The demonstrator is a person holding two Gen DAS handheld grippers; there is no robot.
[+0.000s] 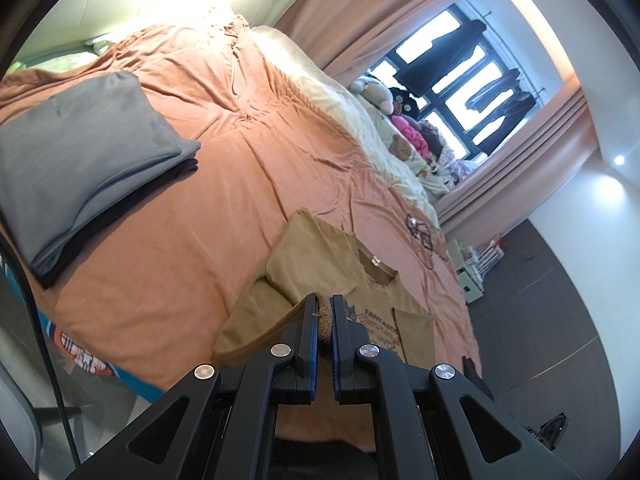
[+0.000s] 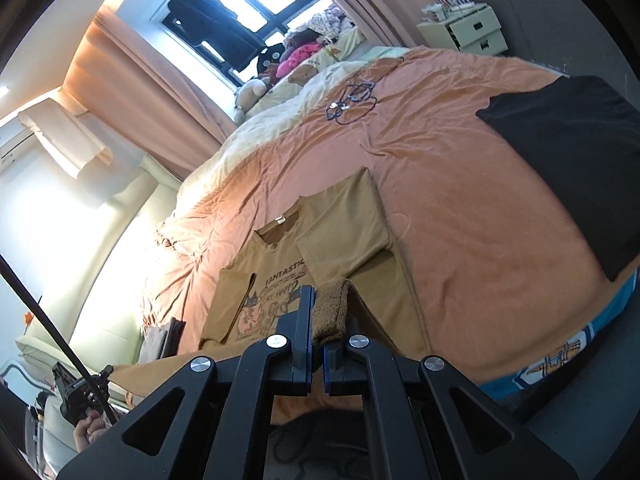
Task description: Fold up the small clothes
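Observed across both wrist views: wide bed covered with a wrinkled salmon-orange cotton sheet, printed with a dark line-drawn cartoon motif toward its far side. Bordered along the far edge by a cream quilted blanket, with a row of plush toys beyond it under the dark-framed window. Flanked by peach pleated curtains.

Stacked on the sheet in the left wrist view: folded grey jersey garment, resting on top of a darker folded layer. Laid flat on the sheet in the right wrist view: black fabric garment, well apart from the shirt.

Positioned near the close edge of the bed: tan cotton T-shirt with a printed cartoon and "FANTASTIC" lettering. Lay chest-up, neckline pointing toward the far side, both sleeves already folded inward over the body. Lower hem lifted off the sheet and stretched between the two tools.

Left black two-finger gripper: clamped tight on a bunched fold of the tan hem, fabric visible between the blue pads. Right black two-finger gripper: likewise closed on a bunched corner of the same hem, fabric protruding above the fingertips.
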